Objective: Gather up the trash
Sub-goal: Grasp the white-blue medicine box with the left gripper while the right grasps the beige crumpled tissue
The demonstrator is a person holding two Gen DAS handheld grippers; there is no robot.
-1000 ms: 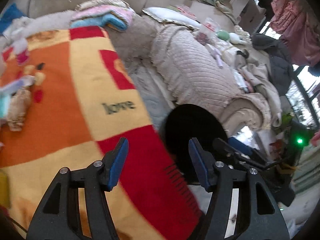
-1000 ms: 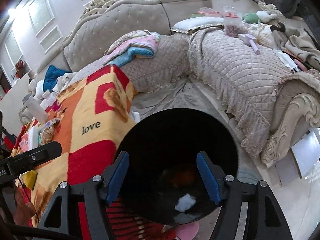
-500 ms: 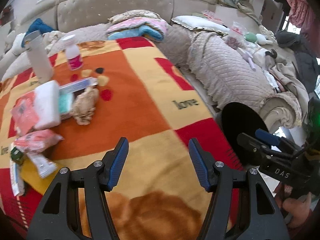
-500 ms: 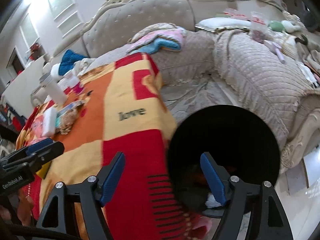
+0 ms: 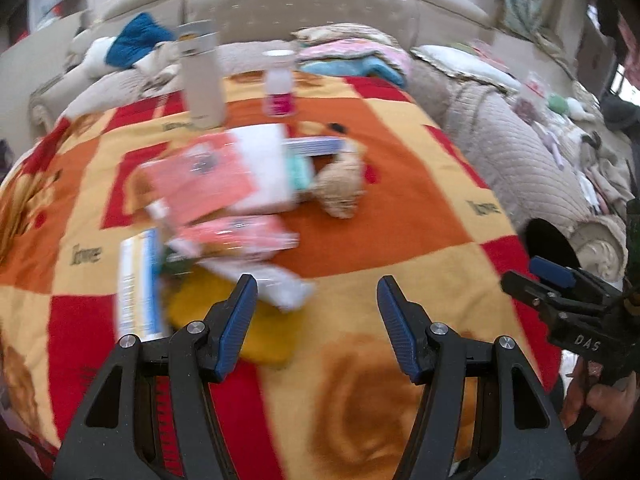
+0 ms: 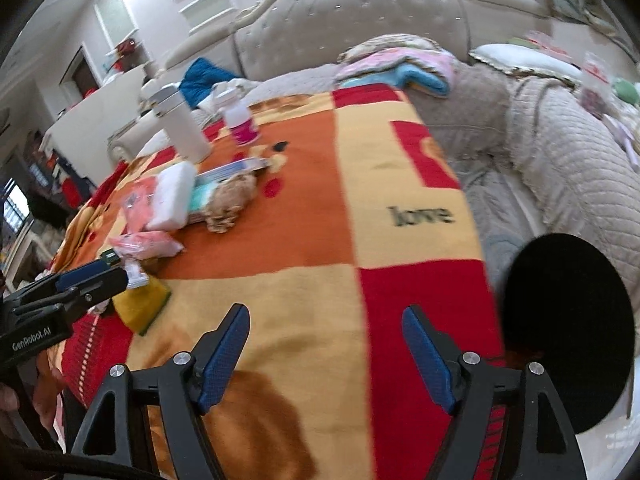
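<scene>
Jaws spread and empty on both grippers, right jaws just widened, black bin (image 6: 568,336) clearer from right wrist.

Motion-blurred in the left wrist view: pile of packets (image 5: 224,204) at centre left, print unreadable. Tall white bottle (image 5: 202,76) smeared, label illegible. Black bin (image 6: 568,332) at right of the right wrist view, contents lost in darkness, lower rim behind a gripper arm. Hand (image 5: 604,404) at lower right, cut by the frame edge.
</scene>
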